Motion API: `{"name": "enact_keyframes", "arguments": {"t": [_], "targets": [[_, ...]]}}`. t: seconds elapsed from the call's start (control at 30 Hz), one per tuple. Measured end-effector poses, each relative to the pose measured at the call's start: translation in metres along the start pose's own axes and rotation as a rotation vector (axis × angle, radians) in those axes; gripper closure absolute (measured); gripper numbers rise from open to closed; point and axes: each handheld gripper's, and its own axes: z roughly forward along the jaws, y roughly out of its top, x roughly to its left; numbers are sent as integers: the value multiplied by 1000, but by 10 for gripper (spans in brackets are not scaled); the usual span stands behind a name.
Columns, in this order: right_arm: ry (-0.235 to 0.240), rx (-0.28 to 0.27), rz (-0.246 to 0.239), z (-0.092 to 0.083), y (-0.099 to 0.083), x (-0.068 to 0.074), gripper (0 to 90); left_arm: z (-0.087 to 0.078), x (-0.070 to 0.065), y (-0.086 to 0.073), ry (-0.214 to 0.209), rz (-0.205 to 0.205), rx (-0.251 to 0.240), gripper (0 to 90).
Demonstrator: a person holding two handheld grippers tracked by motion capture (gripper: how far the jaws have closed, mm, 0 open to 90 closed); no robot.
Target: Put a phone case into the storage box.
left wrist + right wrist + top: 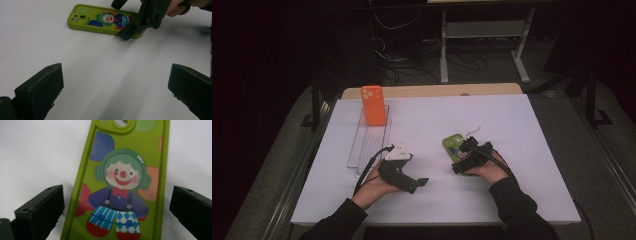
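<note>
Green phone case [120,185]: lies flat on the white desk [512,130], printed back up — a clown figure on it — right of centre, camera cut-out toward the far side.
Right gripper [464,156]: low over the case's near end, jaws apart on either side of it with a gap at each long edge; not clamped.
Step in hand: lining up for a grasp, by my judgement — the case is not yet held.
Next move: settle lower, keep the jaws square to the long edges, then close on them.
Left gripper [412,182]: resting near the desk's front, jaws wide apart, nothing between them.
Open room: bare desk all around the case; front edge close behind both hands.
Farther off: clear rack [369,142] at left, orange phone case [373,105] standing upright at its far end — well apart.
</note>
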Motion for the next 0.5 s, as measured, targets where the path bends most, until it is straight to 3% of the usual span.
{"name": "enact_keyframes", "arguments": {"t": [0.1,0.17,0.2,0.27,0.37,0.5], "targets": [[13,14,13,1,0,0,0,0,0,0,0,3,2,0],[14,19,25,1,0,-1,0,0,-1,0,1,-15,2,0],[16,19,34,2,0,-1,0,0,0,0,0,7,2,0],[21,22,38,2,-1,-2,0,0,0,0,1,5,3,0],[17,26,48,2,0,-2,0,0,-2,0,2,-20,0,0],[15,38,62,1,0,-1,3,0,0,0,2,6,4,0]]}}
